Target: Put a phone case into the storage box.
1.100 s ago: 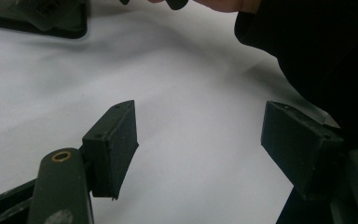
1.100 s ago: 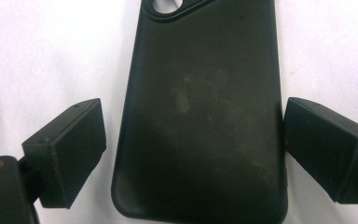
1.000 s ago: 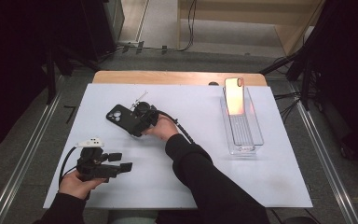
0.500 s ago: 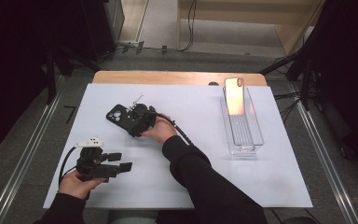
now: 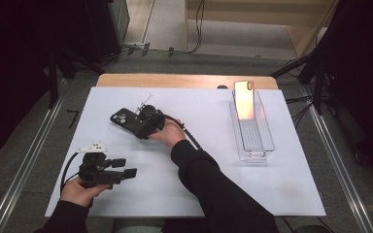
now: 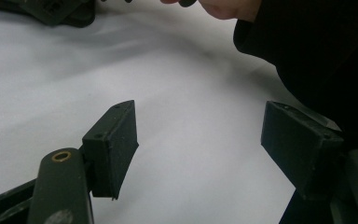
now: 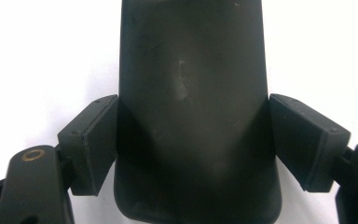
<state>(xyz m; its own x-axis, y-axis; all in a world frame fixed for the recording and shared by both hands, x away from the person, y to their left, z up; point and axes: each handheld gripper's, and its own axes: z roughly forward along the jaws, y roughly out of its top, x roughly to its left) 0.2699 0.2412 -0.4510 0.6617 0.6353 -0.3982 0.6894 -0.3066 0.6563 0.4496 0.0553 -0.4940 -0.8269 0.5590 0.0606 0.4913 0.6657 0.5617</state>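
A black phone case (image 5: 124, 118) lies on the white table (image 5: 223, 194), left of the middle. My right gripper (image 5: 140, 127) reaches over its near end. In the right gripper view the case (image 7: 191, 93) sits between the two pads (image 7: 91, 144). The jaws have just been closing and both pads now press on its sides. My left gripper (image 5: 125, 167) rests at the front left, held level. Its jaws are open with nothing between them (image 6: 200, 135). In the left gripper view the black case (image 6: 60, 11) shows at the top left.
A clear plastic tray (image 5: 264, 145) stands at the right of the table, with an orange-gold phone case (image 5: 244, 99) leaning in its far end. The person's right sleeve (image 5: 213, 184) crosses the middle of the table. A cable (image 5: 187, 133) trails from the right gripper.
The right gripper's jaws have closed in on the black phone case. Both hands stay where they were.
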